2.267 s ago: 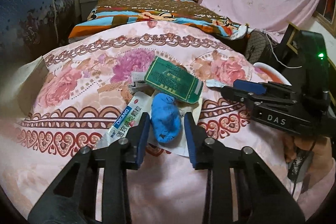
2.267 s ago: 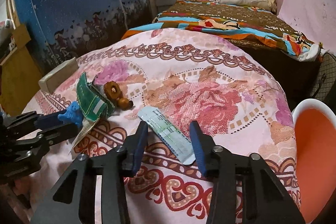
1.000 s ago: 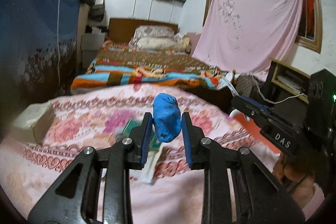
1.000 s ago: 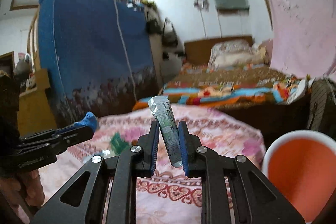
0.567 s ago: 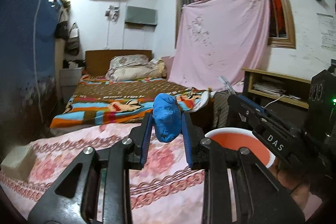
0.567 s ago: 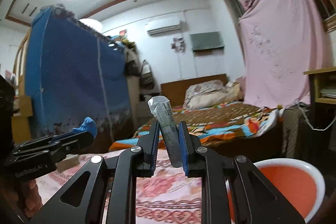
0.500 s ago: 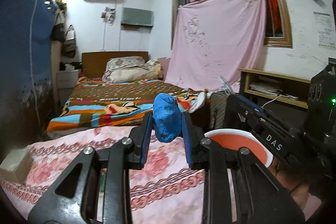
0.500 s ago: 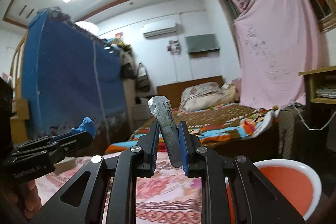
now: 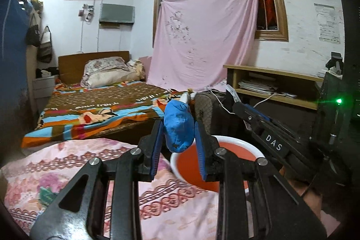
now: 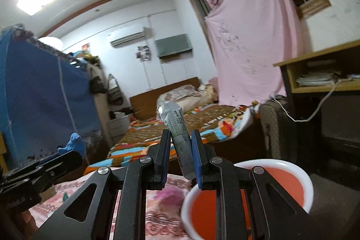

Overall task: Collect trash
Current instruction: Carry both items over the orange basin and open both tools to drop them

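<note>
- Gripping a crumpled blue wad (image 9: 178,127), the left gripper (image 9: 178,138) has its blue pads pressed against both sides of it; the wad stands upright and rises clear above the fingertips.
- In the left wrist view, the blue wad sits in front of the near rim of the red basin (image 9: 236,143), which has a white rim and stands beyond the right edge of the floral bedcover (image 9: 67,172).
- The right gripper (image 10: 181,150) is clamped on a flattened silver tube (image 10: 177,127). The tube leans slightly left, with its crimped end uppermost and its lower end projecting just below the pads.
- In the right wrist view, the red basin (image 10: 299,177) lies low and to the right, directly behind the right finger of the gripper. The lower tip of the silver tube appears just left of the basin's white rim.
- The right gripper (image 9: 254,118) is also visible at the right side of the left wrist view, marked "DAS", with the person's hand (image 9: 306,195) below it.
- The left gripper (image 10: 67,154) appears at the left edge of the right wrist view, with the blue wad (image 10: 73,144) showing at its tip.
- A small green scrap (image 9: 48,194) lies on the floral bedcover toward its left edge.
- A second bed with a striped blanket (image 9: 94,114) stands beyond the far edge of the bedcover.
</note>
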`<state>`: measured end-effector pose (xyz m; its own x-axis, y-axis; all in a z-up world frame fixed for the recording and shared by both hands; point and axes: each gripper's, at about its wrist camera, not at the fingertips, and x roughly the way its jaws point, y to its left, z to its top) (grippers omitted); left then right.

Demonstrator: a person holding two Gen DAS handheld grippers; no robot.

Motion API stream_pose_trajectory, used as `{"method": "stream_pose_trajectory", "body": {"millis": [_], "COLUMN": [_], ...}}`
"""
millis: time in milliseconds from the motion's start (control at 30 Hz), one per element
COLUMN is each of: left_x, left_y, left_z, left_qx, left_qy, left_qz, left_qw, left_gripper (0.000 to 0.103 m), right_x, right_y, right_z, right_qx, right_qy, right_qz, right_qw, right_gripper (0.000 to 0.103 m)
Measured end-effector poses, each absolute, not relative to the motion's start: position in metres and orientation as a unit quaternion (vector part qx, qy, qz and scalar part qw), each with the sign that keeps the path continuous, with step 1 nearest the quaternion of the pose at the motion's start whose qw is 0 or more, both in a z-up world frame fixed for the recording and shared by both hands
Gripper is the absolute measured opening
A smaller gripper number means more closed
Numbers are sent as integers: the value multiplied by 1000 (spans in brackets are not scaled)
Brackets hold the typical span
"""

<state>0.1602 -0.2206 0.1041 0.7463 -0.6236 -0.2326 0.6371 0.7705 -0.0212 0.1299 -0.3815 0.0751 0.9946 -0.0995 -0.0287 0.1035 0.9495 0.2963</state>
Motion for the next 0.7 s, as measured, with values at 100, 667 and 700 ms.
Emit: {"method": "stream_pose_trajectory", "body": {"millis": [100,667,700], "left_x": [165,207,209], "left_y": [-231,-283,-284], "left_z": [102,78,78], "left_qx": [30,6,5], "left_qy": [128,259,263], "left_qz": [-349,-386,-387], "left_qw": [928,885,884], "left_gripper": [13,13,13], "right_x": [132,145,146], "right_y": [-391,-412,-413], "right_z": [72,55,54], "right_qx": [159,182,184], "right_qy": [17,85,88], "right_qz": [-67,-106,-107], "right_qw": [985,974,973], "right_gripper": [17,20,20]}}
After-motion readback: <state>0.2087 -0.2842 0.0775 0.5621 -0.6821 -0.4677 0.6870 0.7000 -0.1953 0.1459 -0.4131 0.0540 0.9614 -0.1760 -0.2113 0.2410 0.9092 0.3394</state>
